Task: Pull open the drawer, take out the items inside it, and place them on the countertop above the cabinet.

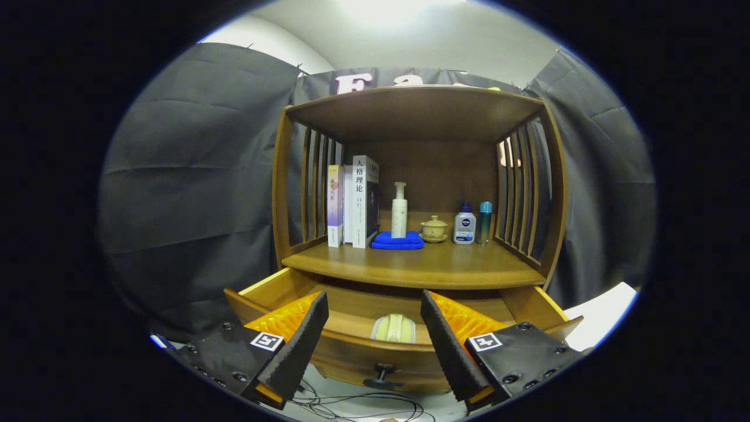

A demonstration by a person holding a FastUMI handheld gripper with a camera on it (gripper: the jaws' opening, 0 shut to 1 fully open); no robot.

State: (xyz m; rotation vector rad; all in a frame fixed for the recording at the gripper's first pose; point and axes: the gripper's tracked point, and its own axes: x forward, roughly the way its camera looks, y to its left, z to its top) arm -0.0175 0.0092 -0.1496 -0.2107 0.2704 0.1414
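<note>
The wooden cabinet's drawer point(351, 351) stands pulled open below the shelf, its dark knob point(384, 375) on the curved front. Inside it lies a pale green, ribbed item in clear wrap point(394, 328), seen between my two fingers and a little beyond them. My gripper point(375, 319) hovers in front of and above the drawer front, open, with nothing between its fingers. The countertop point(410, 266) above the drawer has bare wood along its front half.
On the countertop stand books point(354, 202), a white pump bottle point(399, 210) on a folded blue cloth point(398, 240), a small lidded cup point(434, 228), a white-and-blue bottle point(464, 224) and a teal bottle point(485, 223). Cables point(357, 404) trail on the floor below.
</note>
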